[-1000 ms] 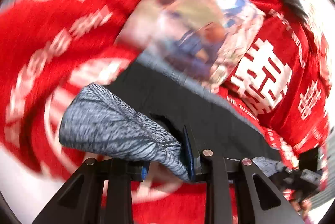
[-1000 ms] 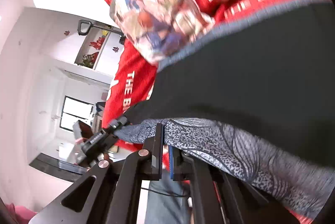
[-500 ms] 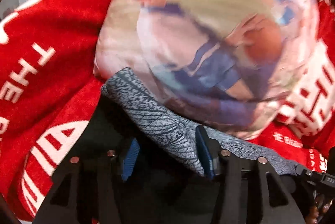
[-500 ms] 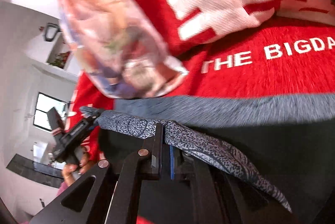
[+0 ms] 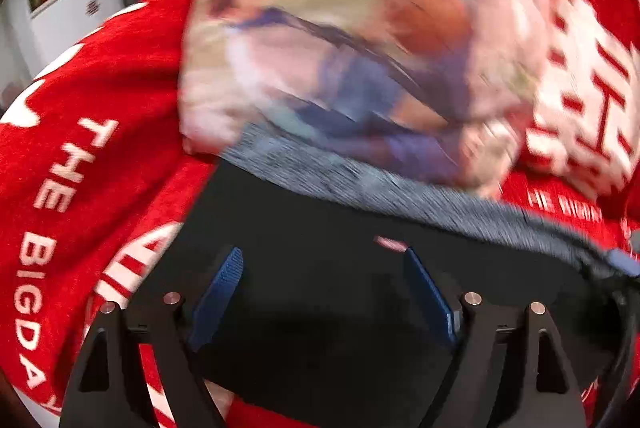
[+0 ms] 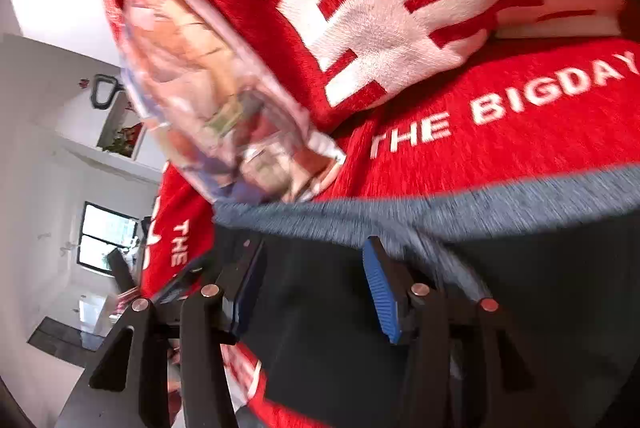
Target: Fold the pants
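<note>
Now that both jaws have just been opening, nothing is held by the left gripper (image 5: 320, 296) or right gripper (image 6: 312, 288); the pants (image 5: 340, 228) are left folded on the red blanket (image 5: 104, 100), against the printed pillow (image 5: 340, 40).

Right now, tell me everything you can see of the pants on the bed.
The pants are black, soft-looking fabric with a grey heathered waistband along the far edge. They lie spread flat on the red blanket, the waistband lying against a printed pillow. Both tongs, left and right, hover open above the black cloth; nothing is pinched between the blue pads.
</note>
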{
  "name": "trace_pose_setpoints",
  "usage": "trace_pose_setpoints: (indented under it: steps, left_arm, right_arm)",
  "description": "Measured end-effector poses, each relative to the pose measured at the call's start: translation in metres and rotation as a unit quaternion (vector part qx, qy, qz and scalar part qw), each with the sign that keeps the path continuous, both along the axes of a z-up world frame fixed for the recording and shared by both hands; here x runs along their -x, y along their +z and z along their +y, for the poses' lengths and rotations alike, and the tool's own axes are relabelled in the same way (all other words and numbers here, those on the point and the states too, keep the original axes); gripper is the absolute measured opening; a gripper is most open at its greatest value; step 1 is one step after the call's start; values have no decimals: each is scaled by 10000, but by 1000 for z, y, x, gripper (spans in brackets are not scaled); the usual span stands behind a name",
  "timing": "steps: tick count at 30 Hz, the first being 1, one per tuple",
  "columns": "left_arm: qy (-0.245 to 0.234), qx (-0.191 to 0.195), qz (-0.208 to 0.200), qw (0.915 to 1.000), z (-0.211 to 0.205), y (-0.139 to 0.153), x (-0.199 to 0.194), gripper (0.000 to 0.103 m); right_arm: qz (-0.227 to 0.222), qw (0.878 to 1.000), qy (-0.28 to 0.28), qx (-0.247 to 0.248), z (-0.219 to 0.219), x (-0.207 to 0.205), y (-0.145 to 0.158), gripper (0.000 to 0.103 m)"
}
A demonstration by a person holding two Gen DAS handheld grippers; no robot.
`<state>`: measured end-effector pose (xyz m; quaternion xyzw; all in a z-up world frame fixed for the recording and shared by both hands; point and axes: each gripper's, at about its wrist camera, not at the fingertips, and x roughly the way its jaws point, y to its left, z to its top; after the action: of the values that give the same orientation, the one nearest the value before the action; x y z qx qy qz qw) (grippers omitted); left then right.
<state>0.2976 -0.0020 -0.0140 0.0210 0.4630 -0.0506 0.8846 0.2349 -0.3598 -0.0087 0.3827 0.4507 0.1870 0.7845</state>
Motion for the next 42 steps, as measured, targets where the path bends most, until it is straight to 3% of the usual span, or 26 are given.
trace_pose_setpoints:
  steps: [4,6,12,15,18,22,25,32,34,37,42]
  left_arm:
    - [-80,-362,188,9991,-34,-19,5,84]
    - [-145,-257,181,9994,-46,-14,18,84]
    - [-1236,-289,120,9918,-107,5,94,84]
    - [-1886,176,405,9811,-149,7,135,84]
    - [-2451,704,839,9633,-195,2,168,84]
    - [-2856,997,1294,9443,-255,-13,203,84]
    - [-2967,942,1561,9374,-284,-27,216,84]
    - [-2955,720,1553,9399,-318,-35,227,84]
    - [-2963,669,1539,9402,-320,-36,226,84]
    - [-2954,631,1515,9412,-324,-37,229,84]
    - [-2934,660,1571,9407,-322,-36,233,84]
  right_arm:
    - [-14,9979,-63,643,-22,59,27,55]
    - [6,9963,-182,844,-40,87,33,57]
    - [322,9891,-802,1188,-94,199,29,59]
    - [544,9880,-943,1093,-106,253,17,59]
    - [849,9857,-1007,1050,-106,303,0,59]
    - [1309,9803,-1197,873,-109,347,-31,59]
    - [1510,9776,-1342,598,-112,362,-51,59]
    - [1199,9833,-1360,178,-112,364,-70,58]
    - [1167,9832,-1396,111,-111,362,-73,53]
    - [1249,9801,-1538,-96,-116,365,-82,45]
    - [1440,9692,-1964,-368,-130,381,-90,45]
